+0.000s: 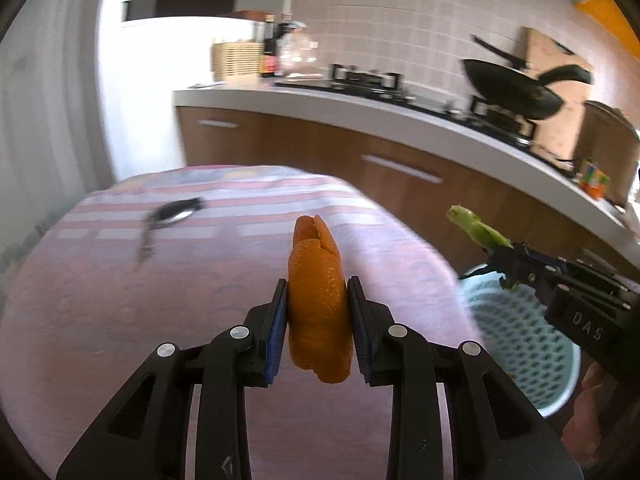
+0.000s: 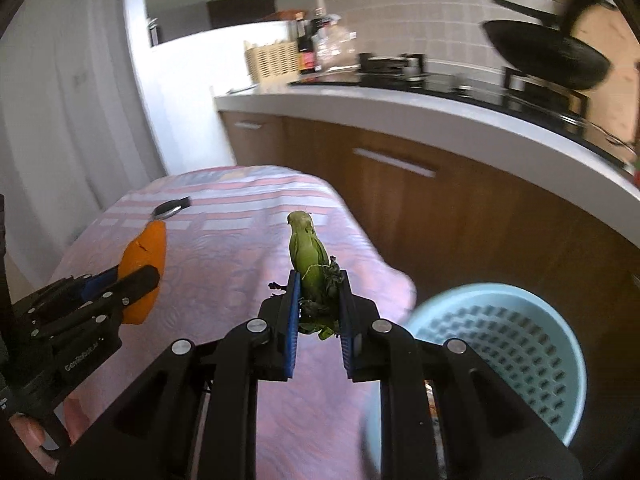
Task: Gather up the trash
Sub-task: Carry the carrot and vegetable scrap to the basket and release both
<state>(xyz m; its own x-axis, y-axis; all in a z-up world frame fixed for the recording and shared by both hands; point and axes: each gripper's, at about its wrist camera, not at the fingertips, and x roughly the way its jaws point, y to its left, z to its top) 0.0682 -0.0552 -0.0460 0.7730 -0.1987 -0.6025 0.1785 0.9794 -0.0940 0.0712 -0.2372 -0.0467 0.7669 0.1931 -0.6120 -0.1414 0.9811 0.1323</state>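
Left tongs point(image 1: 318, 300): clamping an orange peel point(image 1: 318, 292) between the blue pads, holding it above the worktop.
Right tongs point(image 2: 319, 300): pinching a green vegetable scrap point(image 2: 308, 252), stalk pointing up.
Worktop point(image 2: 240, 248): wearing a pink striped cloth, carrying a spoon point(image 1: 172, 216).
Bin point(image 2: 516, 352): pale blue mesh, standing just beside the worktop, below right.

Pink-clothed table point(image 1: 200, 300), spoon point(image 1: 176, 212) on it

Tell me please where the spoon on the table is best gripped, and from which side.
Grip the spoon at its thin handle, which points toward the near table edge, coming from above with the jaws across it. The bowl end is wider and rounded, likely slippery. The picture is blurred, so this is a guess.
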